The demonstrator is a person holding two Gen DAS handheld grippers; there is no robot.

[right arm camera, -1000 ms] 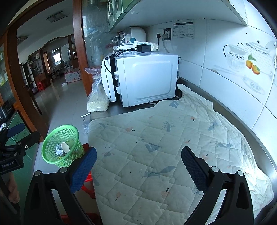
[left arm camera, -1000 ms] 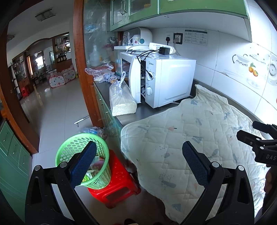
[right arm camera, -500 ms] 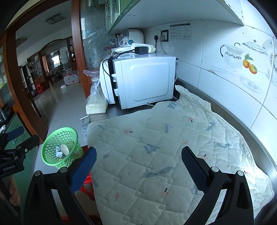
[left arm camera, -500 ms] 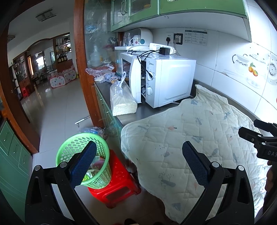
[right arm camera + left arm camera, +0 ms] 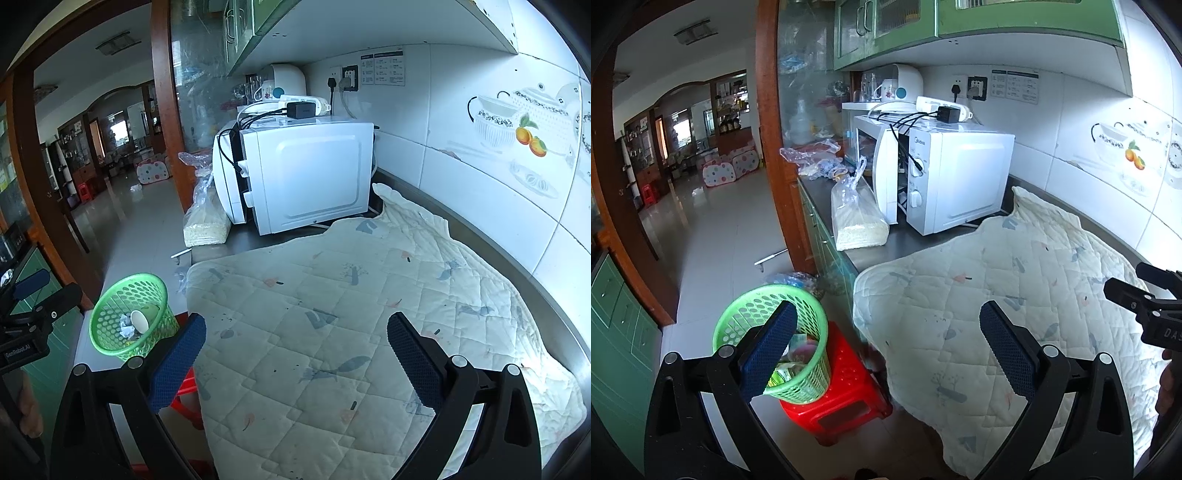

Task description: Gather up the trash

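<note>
Right tool (image 5: 295, 354) has edged rightward; green basket (image 5: 110, 325) sits lower-left.

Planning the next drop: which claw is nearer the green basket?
Left. The left claw hangs beside the green basket; the right claw is over the quilted mat.
</note>
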